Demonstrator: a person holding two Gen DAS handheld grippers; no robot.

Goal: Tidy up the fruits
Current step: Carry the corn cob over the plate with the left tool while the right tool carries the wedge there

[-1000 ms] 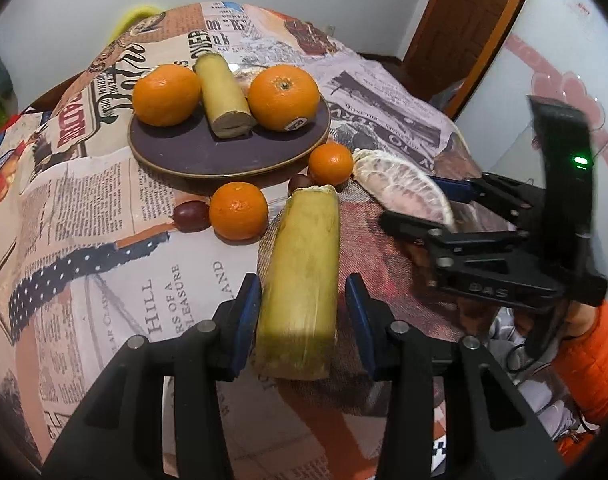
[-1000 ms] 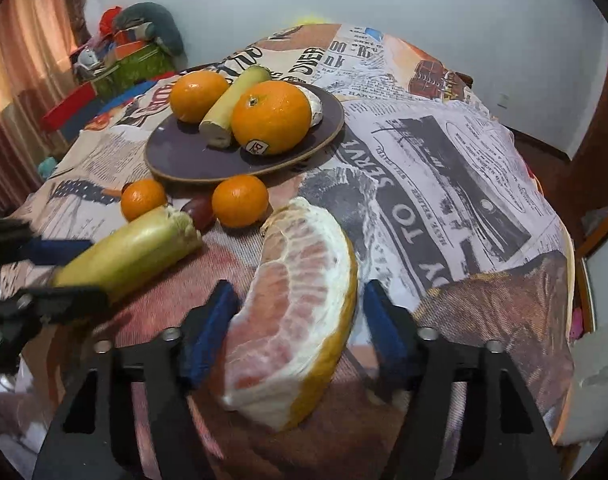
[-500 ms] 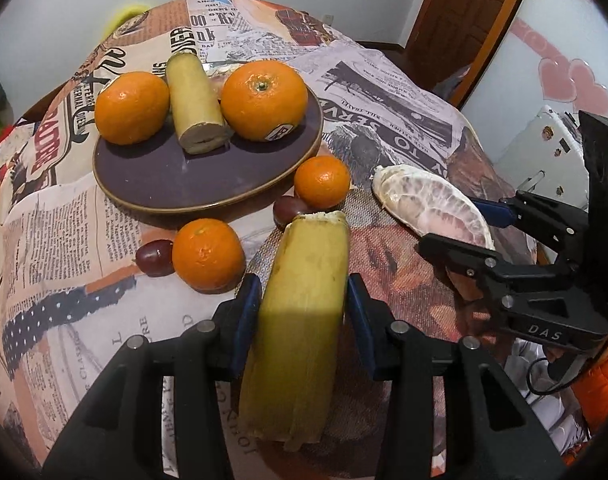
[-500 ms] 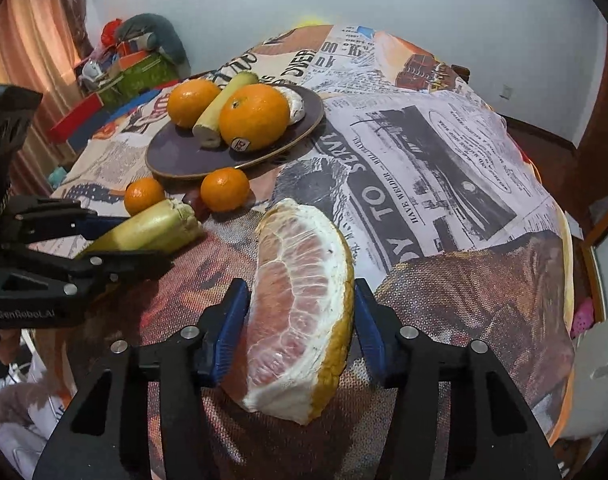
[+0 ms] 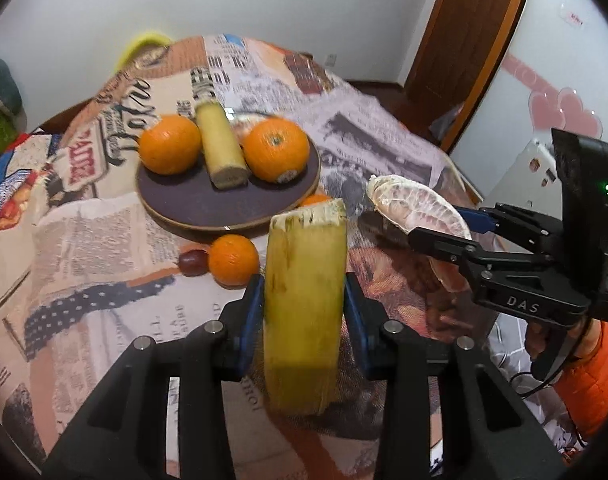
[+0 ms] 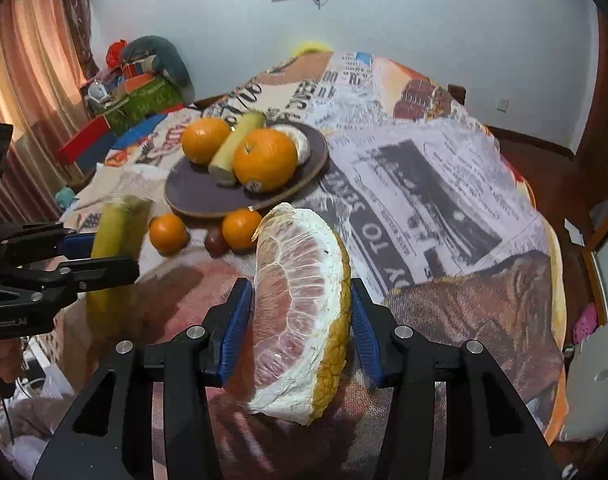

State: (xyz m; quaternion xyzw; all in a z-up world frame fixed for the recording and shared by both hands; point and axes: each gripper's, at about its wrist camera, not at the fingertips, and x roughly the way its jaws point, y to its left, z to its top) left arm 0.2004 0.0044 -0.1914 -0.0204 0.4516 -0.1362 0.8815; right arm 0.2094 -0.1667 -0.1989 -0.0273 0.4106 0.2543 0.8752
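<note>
Both pieces have left the cloth since a second ago. Then the left gripper (image 5: 304,312) stood wide around the cane (image 5: 304,304) as it lay flat; half a second back the pads had closed on it, and now it hangs clear of the table, tilted up toward 12 o'clock. The right gripper (image 6: 302,320) has done the same with the pomelo (image 6: 300,312): open around it, then clamped, now lifted. So I judge the picking is done and the carry to the plate (image 5: 192,204) is what remains.

In the left view the plate sits at 11 o'clock from the cane, well apart. It already bears two oranges (image 5: 170,144) with a second cane piece (image 5: 220,148) between them; its near half is bare. Two small tangerines (image 5: 233,259) and a dark grape-like fruit (image 5: 193,262) lie on the cloth just below the rim, at 10 o'clock from the held cane.

The cane is a yellow-green stub with a rough, fibrous cut end. The pomelo is a wedge, pink flesh and white pith facing left, pebbled yellow rind to the right.
</note>
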